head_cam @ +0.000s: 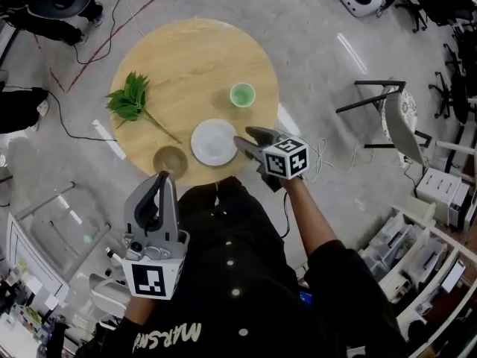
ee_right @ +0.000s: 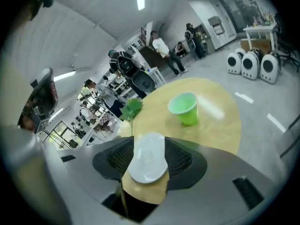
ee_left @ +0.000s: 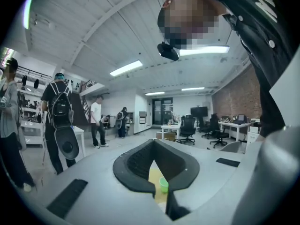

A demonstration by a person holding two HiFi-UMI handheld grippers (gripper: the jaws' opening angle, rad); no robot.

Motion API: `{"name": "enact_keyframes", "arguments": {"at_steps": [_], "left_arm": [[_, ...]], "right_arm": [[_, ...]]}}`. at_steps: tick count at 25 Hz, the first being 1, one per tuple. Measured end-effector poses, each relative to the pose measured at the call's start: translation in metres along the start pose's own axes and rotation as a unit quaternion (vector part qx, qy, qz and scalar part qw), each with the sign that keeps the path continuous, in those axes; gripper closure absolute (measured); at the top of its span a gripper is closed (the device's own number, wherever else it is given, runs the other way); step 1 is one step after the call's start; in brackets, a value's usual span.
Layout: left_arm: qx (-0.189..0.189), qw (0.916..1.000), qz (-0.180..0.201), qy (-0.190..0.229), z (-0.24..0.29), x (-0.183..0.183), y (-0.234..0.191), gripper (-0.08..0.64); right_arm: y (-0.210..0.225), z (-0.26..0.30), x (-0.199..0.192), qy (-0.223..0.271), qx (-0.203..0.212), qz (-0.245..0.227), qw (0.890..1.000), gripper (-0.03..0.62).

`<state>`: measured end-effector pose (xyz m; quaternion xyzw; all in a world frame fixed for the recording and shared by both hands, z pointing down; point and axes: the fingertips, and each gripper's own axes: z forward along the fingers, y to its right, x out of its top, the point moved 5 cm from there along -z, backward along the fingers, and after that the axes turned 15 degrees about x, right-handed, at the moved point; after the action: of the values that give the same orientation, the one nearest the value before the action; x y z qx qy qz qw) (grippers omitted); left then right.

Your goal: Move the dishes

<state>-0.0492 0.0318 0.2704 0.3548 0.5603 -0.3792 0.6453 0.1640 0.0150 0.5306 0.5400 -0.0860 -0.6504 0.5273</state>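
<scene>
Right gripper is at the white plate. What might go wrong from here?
The right gripper stands open at the rim of the white plate, which lies flat on the table; the jaws may shove it rather than grip it. It might then hit the brown bowl, which sits close to the table's near edge and may fall.

Taking the white plate (head_cam: 214, 142) as our mark, we find the widest free room on its far side, where the round table (head_cam: 186, 51) lies bare between the green cup (head_cam: 242, 95) at the plate's far right and the leafy sprig (head_cam: 133, 99) at its far left. On the plate's left we have only a narrow lane, pinched by the sprig's stem and the brown bowl (head_cam: 170, 160) just beside it. The right gripper (head_cam: 250, 142), jaws apart, takes up the plate's right edge.
</scene>
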Motion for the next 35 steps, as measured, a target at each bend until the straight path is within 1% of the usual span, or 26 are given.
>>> {"name": "enact_keyframes", "arguments": {"at_steps": [3,5,11,15,17,18,20,22,24,27,30,33,35], "left_arm": [[-0.001,0.9998,-0.004,-0.02,0.004,-0.018,0.003,0.542],[-0.001,0.9995,-0.005,-0.033,0.004,-0.028,0.004,0.543],[0.003,0.9983,-0.009,-0.057,0.001,-0.049,0.001,0.543],[0.011,0.9973,-0.016,-0.071,0.0,-0.062,-0.005,0.543],[0.014,0.9967,-0.019,-0.078,-0.001,-0.067,-0.008,0.543],[0.016,0.9964,-0.02,-0.081,-0.001,-0.069,-0.009,0.543],[0.02,0.996,-0.021,-0.085,0.0,-0.072,-0.011,0.543],[0.024,0.9955,-0.022,-0.088,0.001,-0.075,-0.013,0.543],[0.028,0.995,-0.024,-0.093,0.001,-0.077,-0.014,0.542],[0.03,0.9948,-0.024,-0.095,0.0,-0.078,-0.015,0.541],[0.033,0.9948,-0.025,-0.093,-0.001,-0.077,-0.018,0.543],[0.035,0.9946,-0.027,-0.094,-0.002,-0.077,-0.02,0.543],[0.036,0.9945,-0.028,-0.094,-0.003,-0.077,-0.022,0.542]], "right_arm": [[0.028,0.021,-0.024,-0.045,0.014,0.042,0.998,0.373],[0.039,0.029,-0.036,-0.064,0.02,0.063,0.996,0.37],[0.051,0.044,-0.049,-0.076,0.038,0.111,0.99,0.37],[0.055,0.048,-0.05,-0.069,0.041,0.136,0.987,0.398],[0.056,0.049,-0.052,-0.075,0.031,0.143,0.986,0.416],[0.056,0.05,-0.052,-0.083,0.021,0.14,0.987,0.431],[0.056,0.052,-0.051,-0.109,-0.013,0.112,0.988,0.465],[0.055,0.054,-0.05,-0.139,-0.053,0.08,0.986,0.497],[0.053,0.057,-0.05,-0.152,-0.073,0.066,0.984,0.525],[0.046,0.059,-0.047,-0.135,-0.065,0.078,0.986,0.544],[0.036,0.057,-0.04,-0.102,-0.044,0.105,0.988,0.559],[0.025,0.052,-0.036,-0.076,-0.028,0.125,0.989,0.567],[0.02,0.049,-0.037,-0.066,-0.025,0.135,0.988,0.569]]}}
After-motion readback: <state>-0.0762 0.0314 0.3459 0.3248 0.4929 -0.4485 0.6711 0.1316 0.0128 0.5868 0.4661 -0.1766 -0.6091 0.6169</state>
